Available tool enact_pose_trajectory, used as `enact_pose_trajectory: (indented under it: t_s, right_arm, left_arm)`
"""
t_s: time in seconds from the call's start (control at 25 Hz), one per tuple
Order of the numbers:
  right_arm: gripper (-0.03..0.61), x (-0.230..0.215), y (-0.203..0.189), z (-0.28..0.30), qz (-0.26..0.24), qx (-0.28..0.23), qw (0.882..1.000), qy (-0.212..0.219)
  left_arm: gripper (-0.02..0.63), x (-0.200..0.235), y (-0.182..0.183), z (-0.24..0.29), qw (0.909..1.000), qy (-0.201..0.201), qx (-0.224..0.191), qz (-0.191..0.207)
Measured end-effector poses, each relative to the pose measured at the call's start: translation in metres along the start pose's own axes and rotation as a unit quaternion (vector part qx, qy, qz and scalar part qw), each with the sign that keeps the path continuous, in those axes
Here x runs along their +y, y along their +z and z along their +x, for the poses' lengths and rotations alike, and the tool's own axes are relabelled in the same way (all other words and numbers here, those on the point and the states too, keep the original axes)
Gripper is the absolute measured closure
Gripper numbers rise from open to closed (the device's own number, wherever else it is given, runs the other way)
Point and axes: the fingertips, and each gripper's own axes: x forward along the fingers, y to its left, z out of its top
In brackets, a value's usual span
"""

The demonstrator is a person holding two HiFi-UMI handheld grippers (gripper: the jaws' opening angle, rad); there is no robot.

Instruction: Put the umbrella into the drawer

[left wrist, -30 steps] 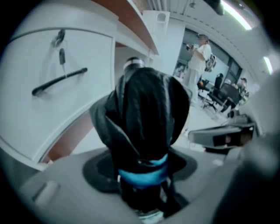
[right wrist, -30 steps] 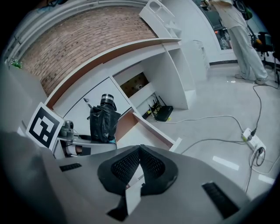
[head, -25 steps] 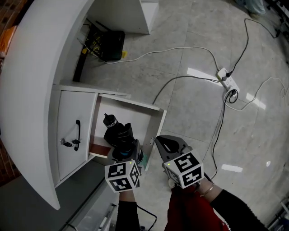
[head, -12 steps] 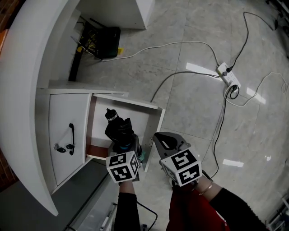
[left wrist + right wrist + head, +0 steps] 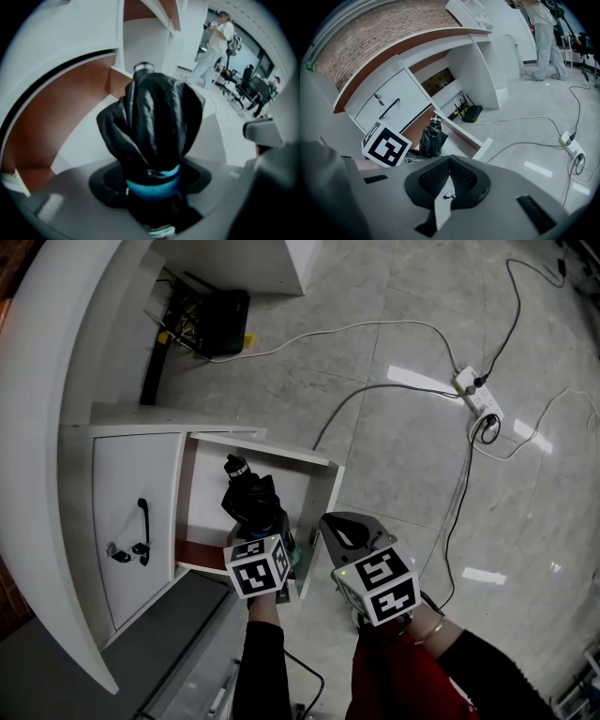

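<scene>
Change: the left gripper [image 5: 269,538] has moved up the head view since the earlier frames, carrying the folded black fabric umbrella with a blue band [image 5: 250,503] further over the open white drawer with a reddish-brown inner side [image 5: 322,486]; the right gripper [image 5: 345,531] has barely shifted.
Left gripper: clamped on the umbrella's lower end, just below the blue band [image 5: 153,184], with the bundle pointing away from the camera.
Umbrella: at lower centre of the head view, held over the drawer's cavity, its ringed cap [image 5: 234,465] towards the back; whether it touches the drawer floor cannot be told.
Right gripper: jaws together and empty [image 5: 448,174], just right of the drawer's front corner.
Drawer: pulled out beside the white cabinet door with a black handle [image 5: 141,517].
Meaning: the placing looks nearly done; probably only lowering and release remain.
Risk: on release the bundle may roll against a side wall.
</scene>
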Motion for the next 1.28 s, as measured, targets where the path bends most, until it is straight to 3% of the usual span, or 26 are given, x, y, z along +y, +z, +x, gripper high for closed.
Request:
enact_pose_trajectory:
  t_s: [0.28,0.64,1.28]
  right_arm:
    - [0.577,-0.001,-0.003,0.004,0.002,0.006,1.0,0.003]
    - [0.577,-0.004,-0.007,0.007,0.003,0.012,1.0,0.0]
    - [0.577,-0.004,-0.013,0.014,0.0,0.025,1.0,-0.002]
  left_arm:
    - [0.337,0.007,-0.009,0.02,0.9994,0.007,0.021,-0.025]
    - [0.336,0.013,-0.024,0.041,0.9983,0.015,0.055,-0.007]
    - [0.327,0.021,-0.032,0.059,0.9957,0.033,0.084,-0.017]
